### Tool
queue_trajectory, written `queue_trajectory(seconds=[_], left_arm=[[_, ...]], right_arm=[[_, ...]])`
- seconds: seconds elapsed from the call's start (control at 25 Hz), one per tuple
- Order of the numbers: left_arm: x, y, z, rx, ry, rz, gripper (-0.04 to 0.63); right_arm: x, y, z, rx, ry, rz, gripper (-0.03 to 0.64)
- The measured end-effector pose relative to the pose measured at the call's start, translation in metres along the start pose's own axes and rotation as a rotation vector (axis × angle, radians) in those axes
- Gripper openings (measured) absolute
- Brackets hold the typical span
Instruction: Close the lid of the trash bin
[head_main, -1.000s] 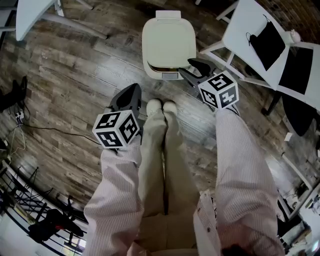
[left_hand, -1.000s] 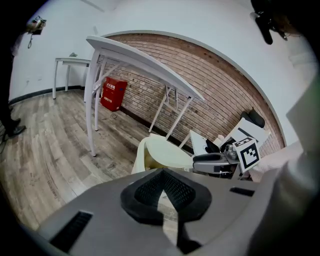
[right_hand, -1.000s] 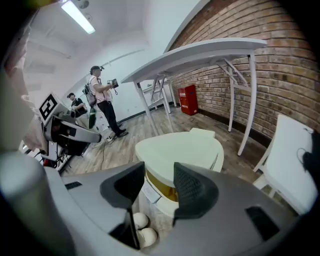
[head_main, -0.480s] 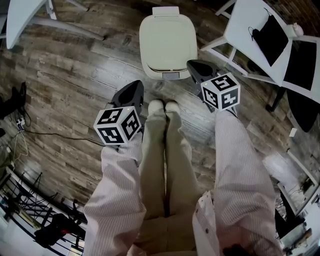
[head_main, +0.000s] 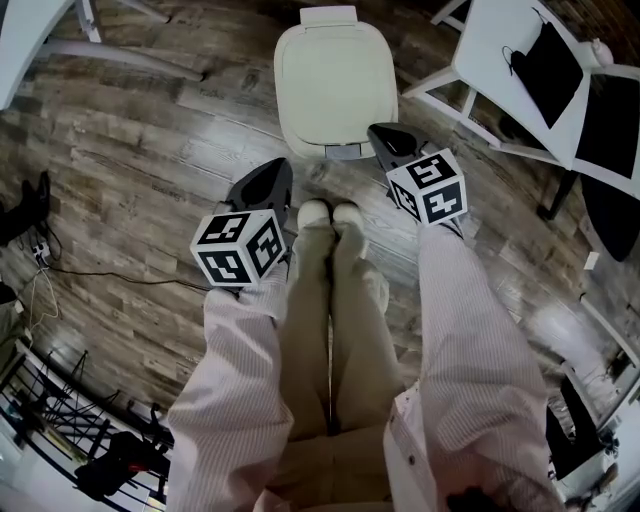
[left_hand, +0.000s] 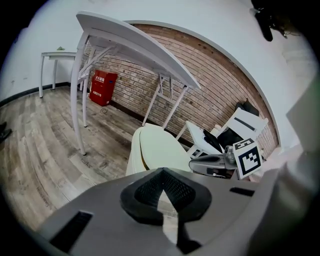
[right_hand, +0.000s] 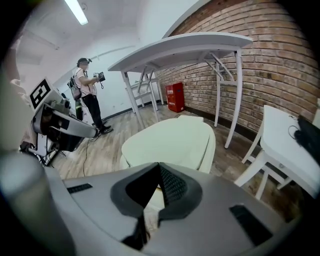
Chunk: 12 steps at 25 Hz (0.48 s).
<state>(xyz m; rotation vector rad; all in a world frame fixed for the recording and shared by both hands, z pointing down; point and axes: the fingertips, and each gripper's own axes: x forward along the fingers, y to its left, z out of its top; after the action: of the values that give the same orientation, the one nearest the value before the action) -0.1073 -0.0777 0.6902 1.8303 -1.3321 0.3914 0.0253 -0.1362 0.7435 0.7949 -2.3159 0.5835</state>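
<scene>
Head view: from above the person's legs (head_main: 330, 330), steeply down, trash bin (head_main: 335, 80) at the far end. Both gripper views: low and near the bin, facing far across it, from left and right. Shared by all: the bin

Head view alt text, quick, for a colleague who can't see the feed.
A closed cream trash bin stands on the wood floor, seen from above just beyond the person's shoes. The right gripper points at the bin's front corner; the left gripper hangs further back, beside the shoes.
</scene>
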Motion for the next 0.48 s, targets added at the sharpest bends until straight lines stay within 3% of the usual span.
queue_trajectory(seconds=[0.48], left_arm=[[0.012, 0.004, -0.006, -0.005, 0.008, -0.023, -0.006]], right_arm=[[0.016, 0.001, -0.014, -0.007, 0.052, -0.031, 0.003]])
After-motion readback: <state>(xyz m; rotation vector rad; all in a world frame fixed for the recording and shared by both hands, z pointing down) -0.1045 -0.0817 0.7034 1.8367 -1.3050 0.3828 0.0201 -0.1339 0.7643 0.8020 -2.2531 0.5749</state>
